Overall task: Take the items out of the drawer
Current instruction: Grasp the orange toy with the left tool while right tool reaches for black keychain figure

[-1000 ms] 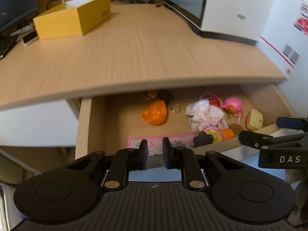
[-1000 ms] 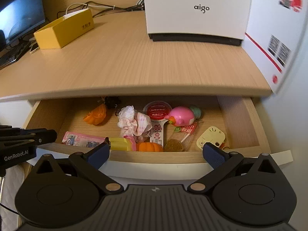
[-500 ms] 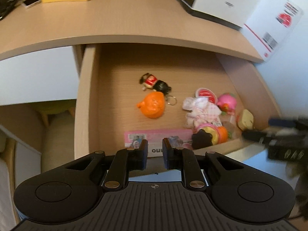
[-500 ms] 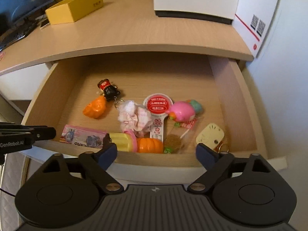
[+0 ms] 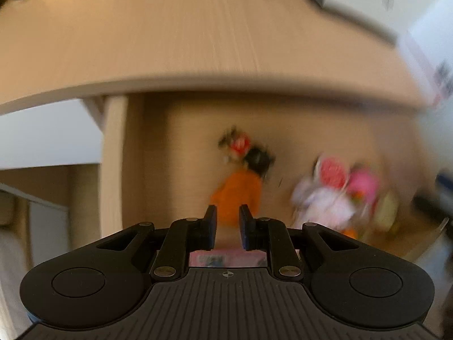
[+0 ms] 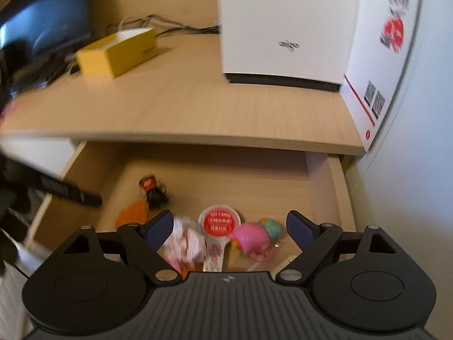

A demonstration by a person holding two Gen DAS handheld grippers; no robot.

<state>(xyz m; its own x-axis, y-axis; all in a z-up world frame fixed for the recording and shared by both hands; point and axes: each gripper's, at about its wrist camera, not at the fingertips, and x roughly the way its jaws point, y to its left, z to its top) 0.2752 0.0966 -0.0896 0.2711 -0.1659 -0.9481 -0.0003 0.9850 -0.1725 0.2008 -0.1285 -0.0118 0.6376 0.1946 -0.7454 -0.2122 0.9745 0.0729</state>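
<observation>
Hand-held gripper gapes over one drawer, one orange toy

The open wooden drawer is overhung at its far part by the desk; bare floor is left along its right side.

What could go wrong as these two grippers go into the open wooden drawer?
The narrow left gripper, lined up with the orange squishy toy, may snag the black-and-red keychain figure touching it. The wide right gripper spans a crowded pile: the pink-white cloth and pink round toy could come up together.
</observation>
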